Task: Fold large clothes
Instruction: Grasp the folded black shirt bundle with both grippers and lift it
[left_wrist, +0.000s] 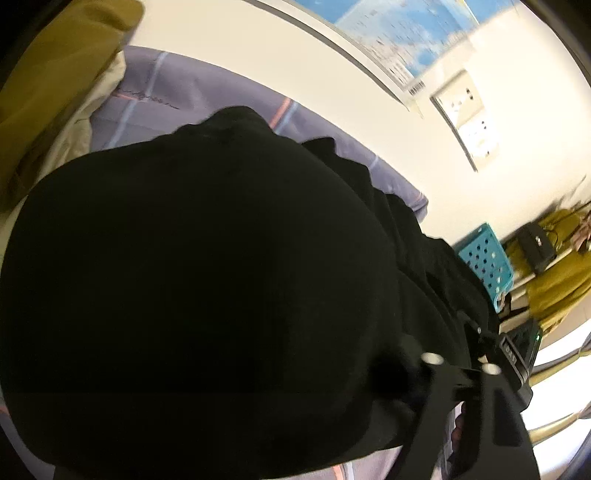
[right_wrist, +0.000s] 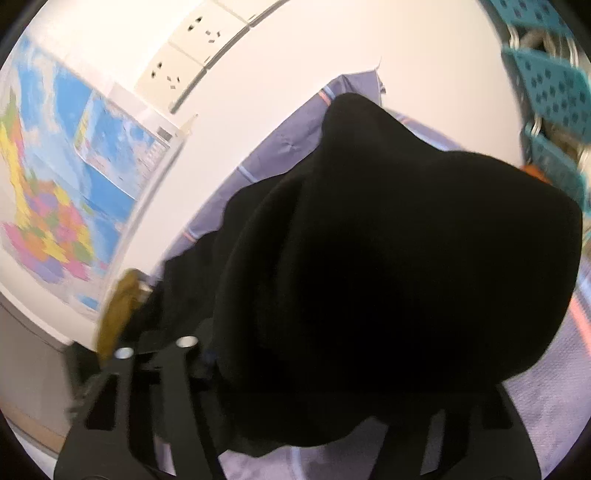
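Note:
A large black garment (left_wrist: 192, 280) fills most of the left wrist view and drapes over my left gripper (left_wrist: 436, 373), hiding the left finger. Only the right finger (left_wrist: 491, 398) with its silver screw shows. The same black garment (right_wrist: 399, 266) fills the right wrist view and covers my right gripper (right_wrist: 266, 369). Only its left finger (right_wrist: 147, 373) shows. Both grippers seem to hold the cloth up above the purple plaid sheet (right_wrist: 266, 162), but the fingertips are hidden.
Olive and beige clothes (left_wrist: 55, 96) lie at the left on the purple sheet (left_wrist: 177, 96). A teal perforated basket (left_wrist: 487, 258) stands at the right, also in the right wrist view (right_wrist: 554, 88). A white wall carries a map (right_wrist: 74, 166) and sockets (right_wrist: 184, 48).

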